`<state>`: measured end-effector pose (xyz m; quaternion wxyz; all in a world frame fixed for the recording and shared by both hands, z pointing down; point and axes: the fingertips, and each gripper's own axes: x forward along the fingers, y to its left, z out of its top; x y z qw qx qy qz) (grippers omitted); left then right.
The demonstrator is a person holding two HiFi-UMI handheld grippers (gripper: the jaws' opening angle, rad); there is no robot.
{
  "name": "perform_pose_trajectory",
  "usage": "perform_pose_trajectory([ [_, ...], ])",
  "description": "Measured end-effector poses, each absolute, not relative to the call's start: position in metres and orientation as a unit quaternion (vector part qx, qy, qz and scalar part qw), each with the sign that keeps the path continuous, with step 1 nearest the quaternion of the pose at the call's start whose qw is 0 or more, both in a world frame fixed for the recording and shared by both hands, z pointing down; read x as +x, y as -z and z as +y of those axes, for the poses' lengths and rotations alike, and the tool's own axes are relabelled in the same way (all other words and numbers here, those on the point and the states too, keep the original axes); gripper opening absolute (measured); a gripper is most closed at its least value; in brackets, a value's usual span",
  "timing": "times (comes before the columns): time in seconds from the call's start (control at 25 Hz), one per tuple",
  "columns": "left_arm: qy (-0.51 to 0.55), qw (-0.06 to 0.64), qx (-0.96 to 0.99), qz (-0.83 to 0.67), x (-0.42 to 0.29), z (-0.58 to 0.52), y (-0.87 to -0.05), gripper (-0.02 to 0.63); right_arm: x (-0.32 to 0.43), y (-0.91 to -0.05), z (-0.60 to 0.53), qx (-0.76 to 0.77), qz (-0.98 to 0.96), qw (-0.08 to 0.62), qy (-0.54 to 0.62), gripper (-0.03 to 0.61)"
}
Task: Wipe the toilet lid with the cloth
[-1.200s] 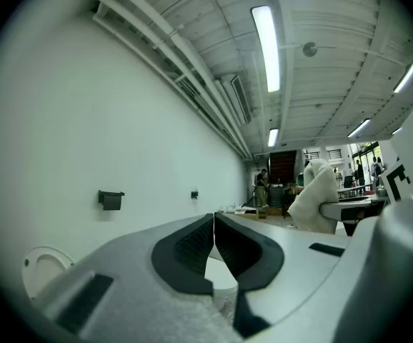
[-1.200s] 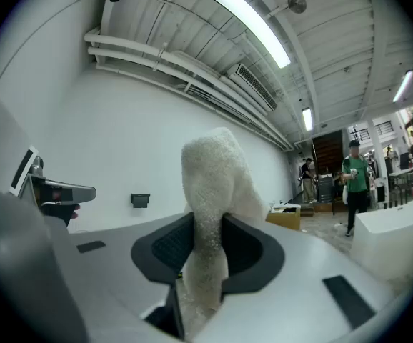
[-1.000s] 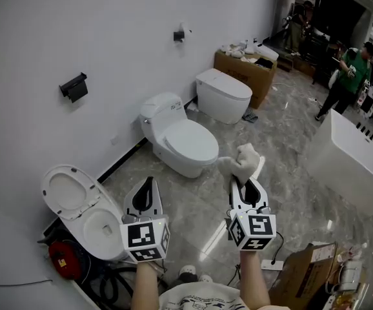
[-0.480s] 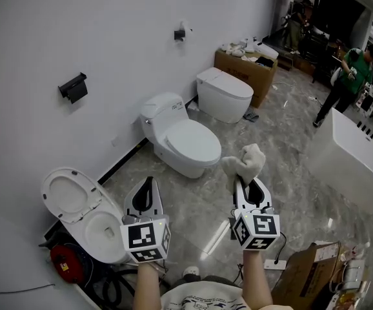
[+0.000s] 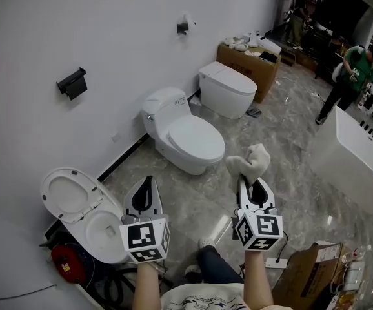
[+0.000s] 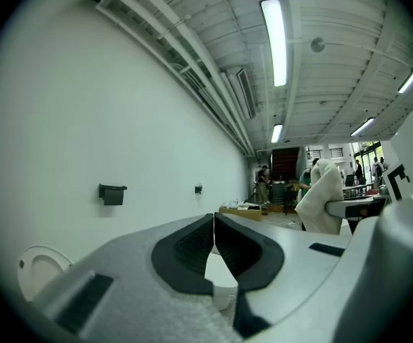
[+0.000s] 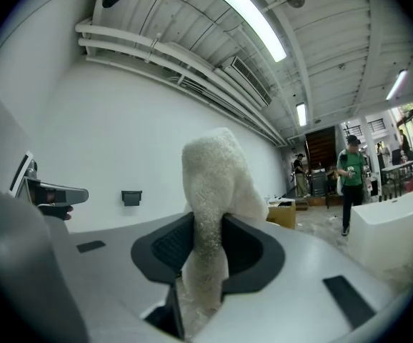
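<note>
The cloth [image 5: 250,162] is off-white with a nubbly pile. The left gripper [image 5: 146,185] and the right gripper [image 5: 248,181] are pale grey with black pads, and each carries a cube of black-and-white square markers. The closed toilet lid [image 5: 190,141] is plain glossy white, as is the open toilet [image 5: 77,205]. The floor [image 5: 296,179] is grey stone veined with white. The wall [image 5: 77,24] is white and its holder [image 5: 72,84] black. The cardboard box [image 5: 248,66] is brown. A distant person [image 5: 357,63] wears a green top.
</note>
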<state>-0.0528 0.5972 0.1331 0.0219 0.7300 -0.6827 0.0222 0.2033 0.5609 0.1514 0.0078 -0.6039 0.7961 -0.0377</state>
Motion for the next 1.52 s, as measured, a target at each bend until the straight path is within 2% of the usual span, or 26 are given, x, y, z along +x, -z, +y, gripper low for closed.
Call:
perform_pose_trajectory([
  [0.44,-0.031,0.03,0.713,-0.7,-0.067,0.516,-0.146,0.011,0.19,-0.163,0.465,-0.587,0.808,0.008,0.047,0.103],
  [1.12,-0.021,0.003,0.684,-0.729,-0.062,0.291,-0.111,0.011,0.199,-0.137,0.219,-0.559,0.828,0.025,0.036,0.101],
  [1.52,-0.041,0.022,0.67,-0.741,-0.075,0.224,-0.131,0.011,0.191,-0.157,0.143,-0.552,0.832,0.013,0.056,0.102],
])
